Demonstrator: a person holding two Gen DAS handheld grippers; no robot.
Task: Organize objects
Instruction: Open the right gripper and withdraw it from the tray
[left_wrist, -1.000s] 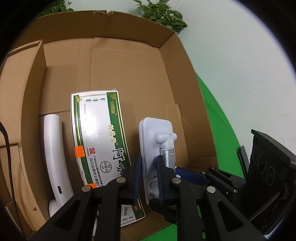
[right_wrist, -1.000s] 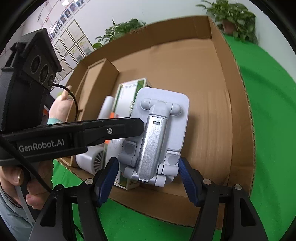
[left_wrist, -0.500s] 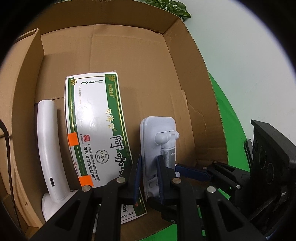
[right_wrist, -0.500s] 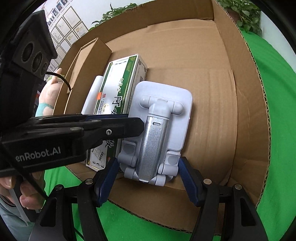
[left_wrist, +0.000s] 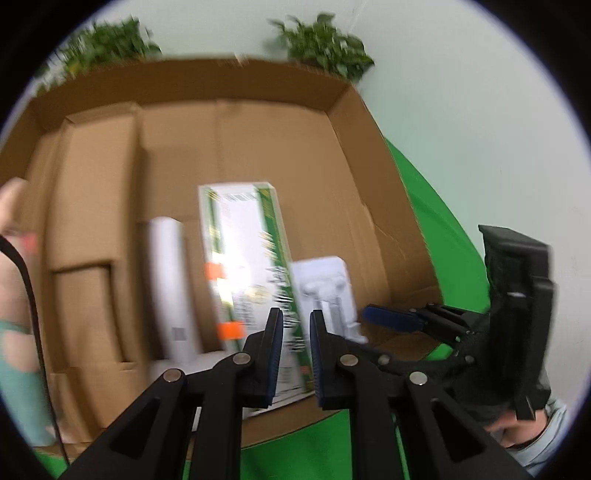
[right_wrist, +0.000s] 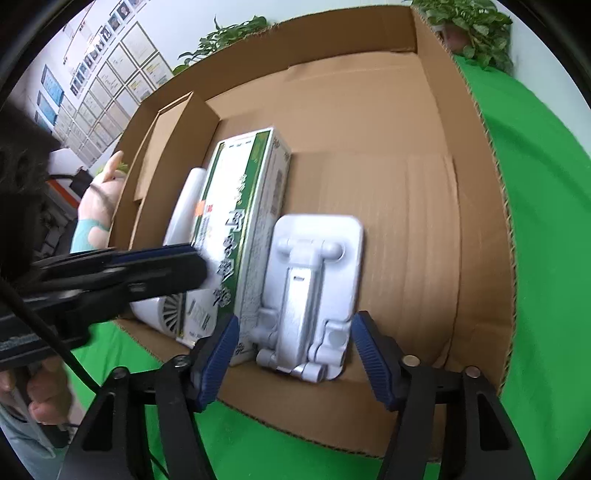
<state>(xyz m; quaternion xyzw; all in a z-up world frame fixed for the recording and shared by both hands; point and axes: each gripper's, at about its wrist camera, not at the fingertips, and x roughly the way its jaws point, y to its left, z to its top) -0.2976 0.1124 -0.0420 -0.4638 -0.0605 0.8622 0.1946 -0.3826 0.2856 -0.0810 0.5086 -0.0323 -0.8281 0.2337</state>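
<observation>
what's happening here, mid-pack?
A person with a gripper in each hand is packing things into a cardboard box on a green cloth. In the box lie a white handheld fan, a green and white carton and a white folding stand, side by side. The right gripper straddles the stand's near end, its jaws just closing in, pads not yet pressing. The left gripper is shut and empty, near the carton.
</observation>
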